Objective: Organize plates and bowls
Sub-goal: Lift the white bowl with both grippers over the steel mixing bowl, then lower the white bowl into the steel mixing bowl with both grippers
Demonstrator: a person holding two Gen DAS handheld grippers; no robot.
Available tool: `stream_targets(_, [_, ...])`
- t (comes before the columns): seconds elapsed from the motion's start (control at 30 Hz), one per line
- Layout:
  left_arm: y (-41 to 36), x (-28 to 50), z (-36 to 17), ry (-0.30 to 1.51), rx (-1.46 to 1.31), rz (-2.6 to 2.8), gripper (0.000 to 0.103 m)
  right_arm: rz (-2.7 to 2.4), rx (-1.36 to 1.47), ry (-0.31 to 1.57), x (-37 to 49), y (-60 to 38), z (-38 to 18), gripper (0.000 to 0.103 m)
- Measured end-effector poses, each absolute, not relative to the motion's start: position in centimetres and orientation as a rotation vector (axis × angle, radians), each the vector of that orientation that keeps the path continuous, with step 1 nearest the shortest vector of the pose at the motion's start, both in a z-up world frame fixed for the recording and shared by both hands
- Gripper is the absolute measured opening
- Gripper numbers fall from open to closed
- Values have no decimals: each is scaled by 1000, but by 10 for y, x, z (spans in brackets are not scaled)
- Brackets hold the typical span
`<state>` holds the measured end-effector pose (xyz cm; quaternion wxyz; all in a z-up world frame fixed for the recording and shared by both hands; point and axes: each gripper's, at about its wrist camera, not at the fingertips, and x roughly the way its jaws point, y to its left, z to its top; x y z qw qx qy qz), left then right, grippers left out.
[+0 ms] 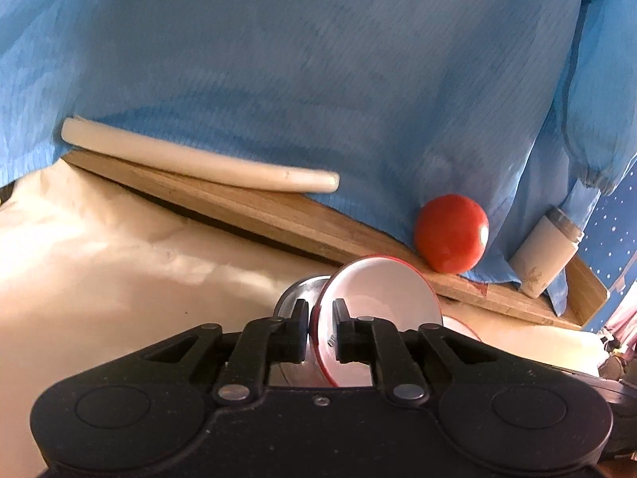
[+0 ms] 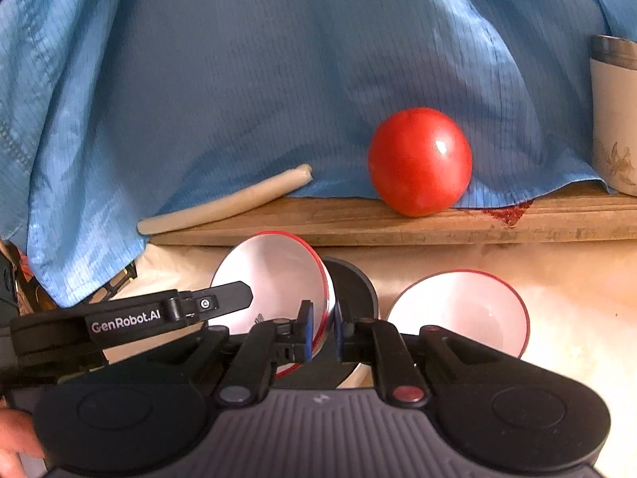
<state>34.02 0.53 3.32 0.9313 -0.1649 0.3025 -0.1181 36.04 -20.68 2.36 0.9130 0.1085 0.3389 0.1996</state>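
The left gripper [image 1: 321,328] has its jaws narrowed onto the rim of a tilted red-rimmed white bowl [image 1: 382,302]. The right gripper [image 2: 323,330] pinches the same bowl's [image 2: 274,279] rim together with a dark steel plate [image 2: 354,290] behind it, on the near tabletop [image 2: 557,263]. A second red-rimmed bowl [image 2: 462,310] sits just right. Farther off, a tomato [image 2: 420,161] and a pale stick [image 2: 227,203] lie on a wooden board [image 2: 358,227] under blue cloth [image 2: 278,79].

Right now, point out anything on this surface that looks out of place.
A red tomato sits at the wooden board's front edge, half on the blue cloth, where it could roll off toward the red-rimmed bowls. A reddish stain marks the board beside it.
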Motion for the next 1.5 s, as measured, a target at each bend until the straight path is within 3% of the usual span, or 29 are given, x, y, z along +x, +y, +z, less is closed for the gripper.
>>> stream_targets(1.5, [6, 346, 29, 655, -335, -259, 24, 413, 133, 717, 357, -195, 18, 25])
